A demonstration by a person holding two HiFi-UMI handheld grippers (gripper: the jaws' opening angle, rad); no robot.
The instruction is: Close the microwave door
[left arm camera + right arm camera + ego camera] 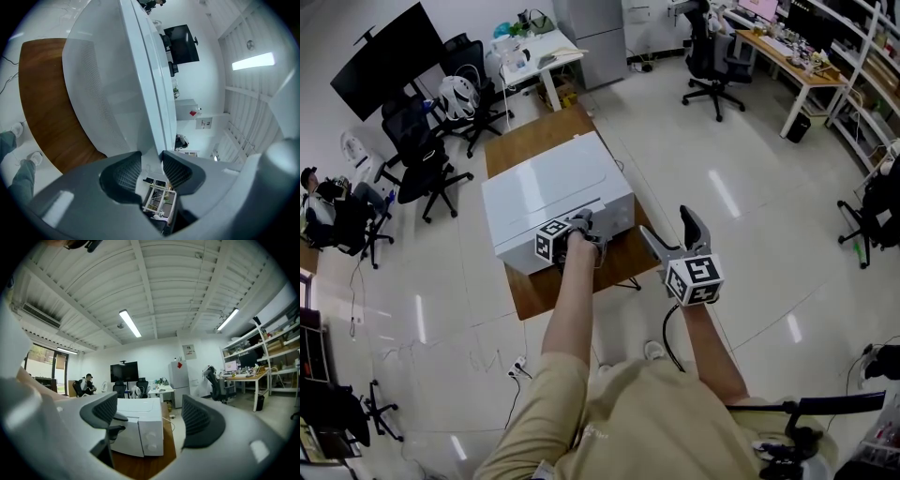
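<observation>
1. Nearest is the right tool point(672, 234), held in the air just off the worktop's point(551, 292) near right corner. Its marker cube point(695, 278) faces up, and its jaws stand wide apart with nothing between them.
2. Next, the person's left arm point(574, 309) reaches straight forward to the microwave's point(553, 192) front.
3. At the end of that arm, the left tool point(151, 165) sits against the front edge of the appliance. Its jaws are drawn narrow, and the white edge of the microwave door point(98, 89) fills the gap between the pads.
4. From where the right tool looks, the door lies flat or almost flat to the white body; I cannot tell whether it is fully seated.
5. Beneath it, the wooden worktop shows bare brown on the near side and beyond the back.
6. Farther off on the left stand black office chairs point(427, 173) and a big dark monitor point(389, 58).
7. Another person point(323, 192) sits at the far left edge.
</observation>
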